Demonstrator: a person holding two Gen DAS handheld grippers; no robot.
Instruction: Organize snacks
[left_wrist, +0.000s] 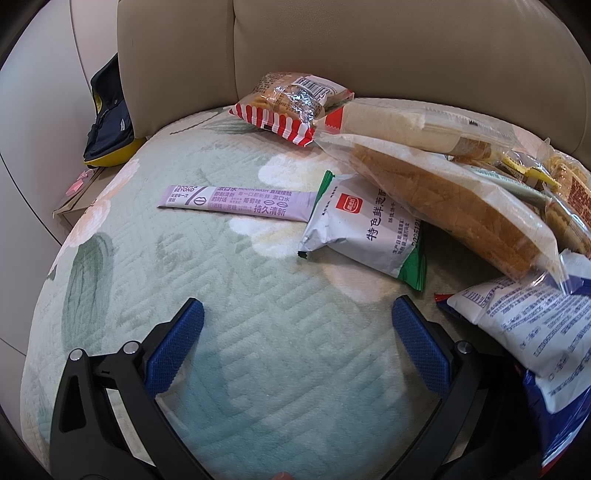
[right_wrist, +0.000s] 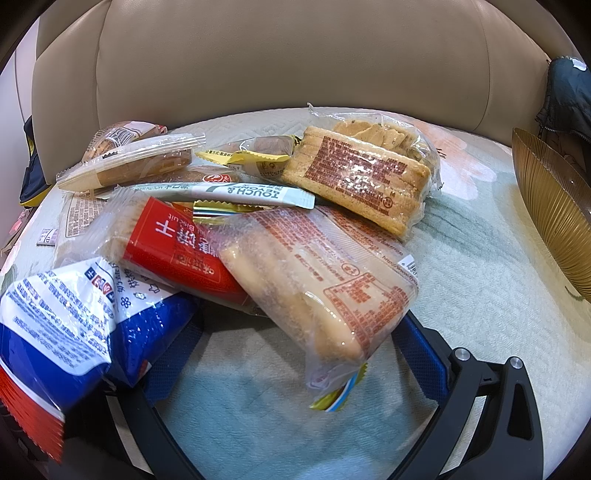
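Observation:
A pile of wrapped snacks lies on a pale green quilted cushion (left_wrist: 258, 369). My left gripper (left_wrist: 297, 325) is open just above the bare cushion, with nothing between its blue pads (left_wrist: 177, 343). Beyond it lie a purple sachet (left_wrist: 236, 201), a white-and-green packet (left_wrist: 362, 229) and a bag of sliced bread (left_wrist: 454, 206). My right gripper (right_wrist: 299, 328) is open at the near edge of the pile. A clear biscuit pack (right_wrist: 321, 284) lies over the gap and touches the right pad (right_wrist: 421, 347). A blue-and-white bag (right_wrist: 74, 325) hides most of the left finger.
A beige sofa back (right_wrist: 277, 62) rises behind the cushion. A ribbed gold bowl (right_wrist: 554, 214) stands at the cushion's right edge, below a dark jacket (right_wrist: 569, 96). A red-striped pack (left_wrist: 291, 103) lies at the back. Dark clothing (left_wrist: 107, 118) sits off the left edge.

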